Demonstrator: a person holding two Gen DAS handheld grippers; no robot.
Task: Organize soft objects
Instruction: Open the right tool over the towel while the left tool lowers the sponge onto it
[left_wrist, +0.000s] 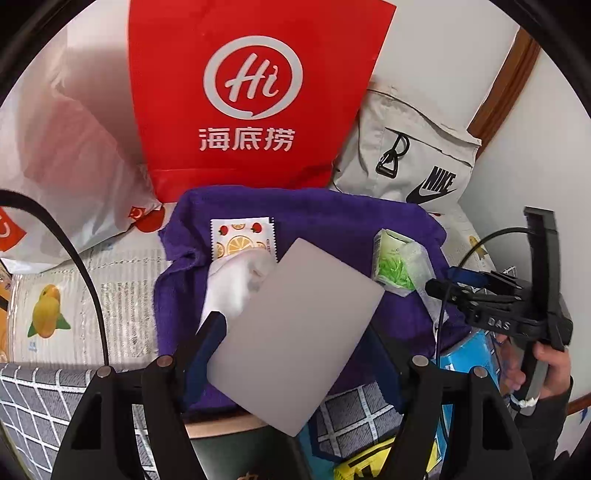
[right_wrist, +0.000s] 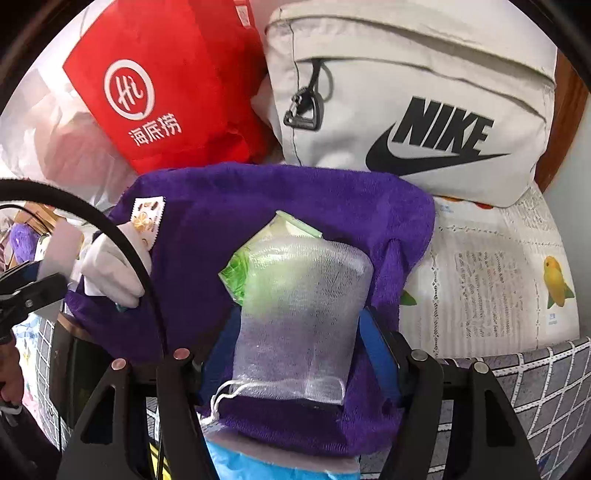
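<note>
My left gripper (left_wrist: 297, 343) is shut on a flat grey sheet (left_wrist: 295, 306), held tilted above a purple towel (left_wrist: 332, 218). On the towel lie a white cloth (left_wrist: 236, 284), a fruit-print packet (left_wrist: 240, 240) and a clear mesh pouch (left_wrist: 406, 266) with a green packet inside. In the right wrist view the mesh pouch (right_wrist: 299, 314) rests on the purple towel (right_wrist: 258, 199) between the spread blue pads of my right gripper (right_wrist: 301, 332), which is open. The white cloth (right_wrist: 114, 273) lies to its left.
A red paper bag (left_wrist: 251, 92) and a grey Nike bag (right_wrist: 424, 110) stand behind the towel, with a white plastic bag (left_wrist: 74, 147) at the left. A lemon-print tablecloth (right_wrist: 498, 280) and grey checked fabric (right_wrist: 535, 387) lie around. A person's hand (left_wrist: 550, 362) holds the right gripper.
</note>
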